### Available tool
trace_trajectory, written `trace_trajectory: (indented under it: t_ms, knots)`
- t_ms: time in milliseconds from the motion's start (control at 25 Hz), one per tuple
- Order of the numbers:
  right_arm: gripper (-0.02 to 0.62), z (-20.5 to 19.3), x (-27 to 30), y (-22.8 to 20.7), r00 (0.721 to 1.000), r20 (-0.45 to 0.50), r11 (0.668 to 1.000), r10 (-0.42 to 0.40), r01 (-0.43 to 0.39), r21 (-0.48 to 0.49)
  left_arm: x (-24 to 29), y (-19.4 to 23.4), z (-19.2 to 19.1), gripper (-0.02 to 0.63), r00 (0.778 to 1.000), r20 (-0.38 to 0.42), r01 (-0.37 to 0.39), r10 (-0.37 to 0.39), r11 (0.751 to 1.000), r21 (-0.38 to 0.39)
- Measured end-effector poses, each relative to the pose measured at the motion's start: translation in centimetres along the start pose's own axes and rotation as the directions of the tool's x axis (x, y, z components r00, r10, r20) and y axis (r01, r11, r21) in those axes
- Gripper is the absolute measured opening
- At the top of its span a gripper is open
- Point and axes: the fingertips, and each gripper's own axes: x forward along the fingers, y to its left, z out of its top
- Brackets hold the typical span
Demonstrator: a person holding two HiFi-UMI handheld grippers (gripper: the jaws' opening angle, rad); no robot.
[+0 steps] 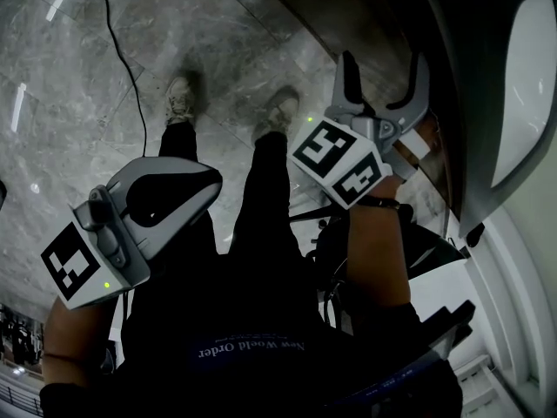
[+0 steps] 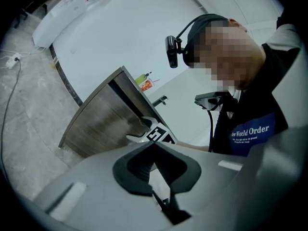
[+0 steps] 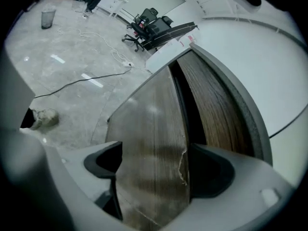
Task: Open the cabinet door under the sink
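The brown wood cabinet door (image 3: 149, 129) under the white sink (image 1: 526, 85) stands ajar, with a dark gap (image 3: 190, 105) between it and the neighbouring wood panel (image 3: 226, 114). My right gripper (image 3: 156, 150) is open wide around the door's chipped free edge, one jaw on each side, and the pads do not press on it. In the head view the right gripper (image 1: 383, 64) points down at the door's edge (image 1: 432, 146). My left gripper (image 1: 213, 177) hangs back at the lower left, shut and empty. The left gripper view shows the cabinet (image 2: 106, 119) from the side.
A black cable (image 1: 122, 50) runs over the marble floor by the person's shoes (image 1: 180, 98). A faucet (image 2: 160, 100) and a bottle (image 2: 144, 81) stand on the counter. An office chair (image 3: 151, 18) and a bin (image 3: 47, 17) stand far off.
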Motion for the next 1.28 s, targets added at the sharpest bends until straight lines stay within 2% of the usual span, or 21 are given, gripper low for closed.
trace_trajectory:
  t_ms: [120, 240, 400, 560, 720, 840, 960, 1080, 1160, 1280]
  knots:
    - [0.428, 0.3, -1.3, 0.5, 0.987, 0.003, 0.987, 0.161, -0.161, -0.007, -0.4, 0.1, 0.2, 0.002, 1.000, 0.008, -0.001, 0.001, 1.000, 0.001]
    - [0.412, 0.3, -2.4, 0.7, 0.948, 0.025, 0.948, 0.316, -0.317, 0.018, -0.5, 0.0, 0.2, 0.002, 1.000, 0.023, -0.005, 0.005, 1.000, 0.000]
    - [0.362, 1.2, -3.8, 0.8, 0.861, 0.086, 0.859, 0.501, -0.507, 0.067, -0.6, -0.4, 0.3, 0.002, 0.999, 0.032, 0.005, -0.005, 1.000, -0.003]
    - [0.307, 2.0, -5.6, 1.0, 0.761, 0.129, 0.753, 0.636, -0.649, 0.114, -0.7, -0.8, 0.3, 0.002, 0.999, 0.039, 0.005, -0.005, 1.000, -0.012]
    - [0.256, 2.5, -6.6, 1.4, 0.703, 0.179, 0.678, 0.689, -0.712, 0.185, -0.9, -1.1, 0.2, 0.002, 0.999, 0.048, 0.005, -0.004, 1.000, -0.018]
    - [0.198, 2.3, -6.1, 0.8, 0.691, 0.213, 0.632, 0.691, -0.721, 0.286, -1.2, -1.3, 0.2, 0.002, 0.998, 0.057, 0.004, -0.002, 1.000, -0.025]
    - [0.187, 1.7, -5.3, 1.4, 0.663, 0.240, 0.564, 0.709, -0.737, 0.371, -1.6, -1.5, 0.4, 0.002, 0.997, 0.082, 0.005, -0.001, 0.999, -0.047]
    - [0.174, 0.6, -4.4, 3.0, 0.650, 0.206, 0.540, 0.731, -0.736, 0.408, -1.8, -1.8, 0.5, 0.002, 0.996, 0.091, 0.004, 0.001, 0.999, -0.054]
    - [0.103, 0.5, -4.3, 3.2, 0.651, 0.201, 0.530, 0.732, -0.730, 0.432, -1.9, -1.8, 0.6, 0.002, 0.996, 0.094, 0.004, 0.002, 0.998, -0.057]
    - [0.095, 1.0, -4.7, 3.5, 0.650, 0.202, 0.525, 0.733, -0.729, 0.440, -2.2, -1.5, 0.7, 0.002, 0.995, 0.101, -0.004, 0.010, 0.998, -0.060]
